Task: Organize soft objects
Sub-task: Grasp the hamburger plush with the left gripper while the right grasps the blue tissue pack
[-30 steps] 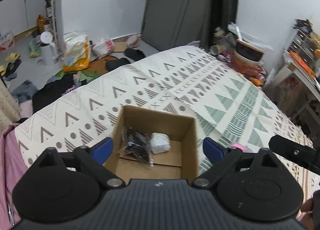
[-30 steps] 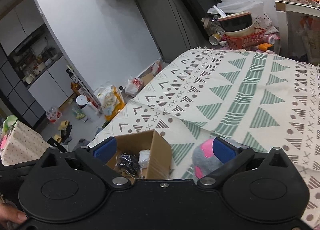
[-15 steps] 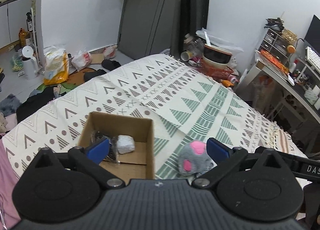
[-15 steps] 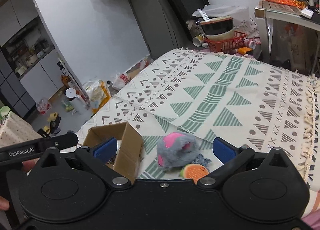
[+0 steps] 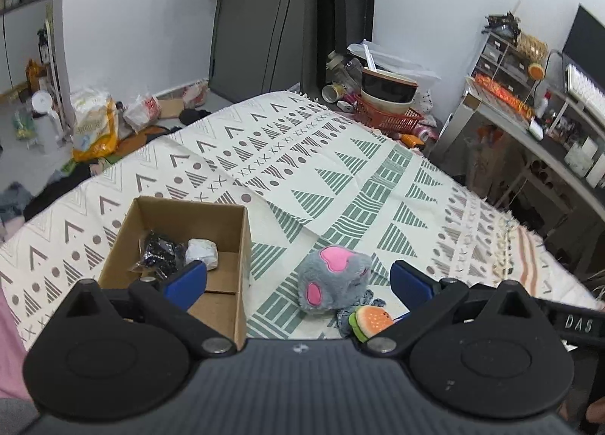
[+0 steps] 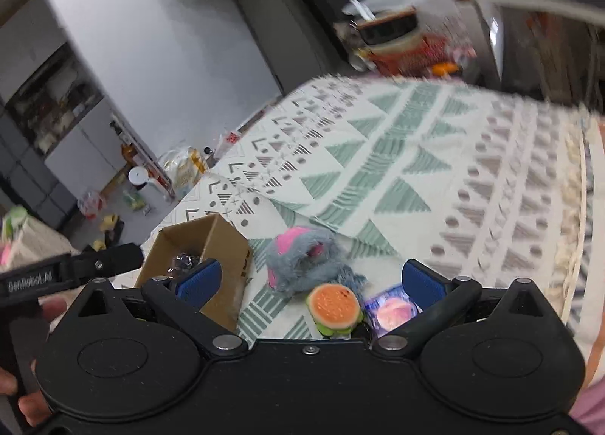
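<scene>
Both tools hang wide apart and empty above the bed's near edge: the left tool (image 5: 298, 280) and right tool (image 6: 310, 280). The grey plush (image 5: 332, 280) and burger toy (image 6: 333, 307) lie just beside the cardboard box (image 5: 242, 246). This looks like the approach step; next, the right tool likely needs lowering around a toy.

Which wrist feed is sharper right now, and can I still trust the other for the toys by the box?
Left wrist view: sharp, even light, fisheye bending at the edges; gray plush and cardboard box crisp. Right wrist view: motion-blurred, worst on the far clutter and bedspread; burger toy and pink packet between the open right tongs stay recognizable, fine detail soft.
</scene>
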